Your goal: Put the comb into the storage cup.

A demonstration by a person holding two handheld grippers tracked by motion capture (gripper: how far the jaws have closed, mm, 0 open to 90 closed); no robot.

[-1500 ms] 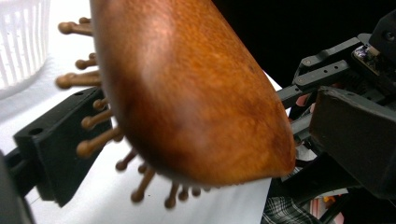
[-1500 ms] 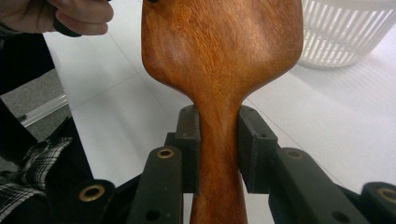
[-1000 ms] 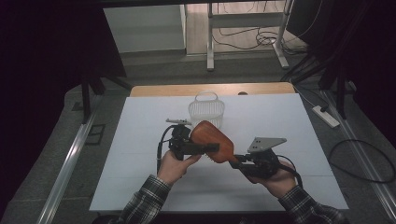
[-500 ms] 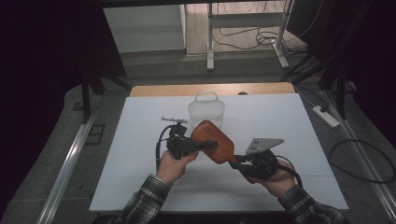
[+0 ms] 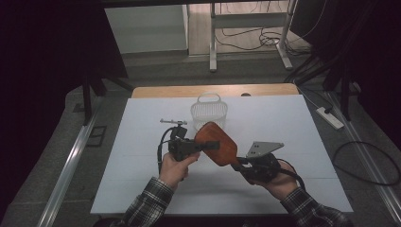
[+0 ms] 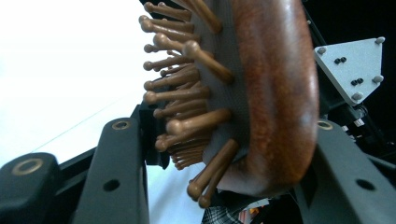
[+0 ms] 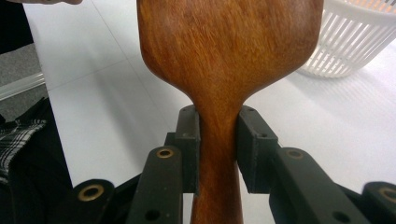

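A reddish wooden paddle hairbrush (image 5: 218,142) is held up over the white table (image 5: 293,123). My right gripper (image 5: 239,163) is shut on its narrow handle (image 7: 217,140), one pad on each side. My left gripper (image 5: 208,145) reaches in from the left across the brush head. In the left gripper view the head (image 6: 275,93) stands between the jaws, bristles (image 6: 187,93) toward one jaw and the wooden back against the other. Those jaws have just been closing and now press on the head.
A white slatted plastic basket (image 5: 210,111) stands on the table just behind the brush, also in the right gripper view (image 7: 350,42). The right gripper's grey plate (image 6: 355,70) shows beyond the brush. Dark floor, cables and a power strip (image 5: 331,118) surround the table.
The left gripper's jaws have closed in on the brush head. The brush and both hands have stayed where they were.
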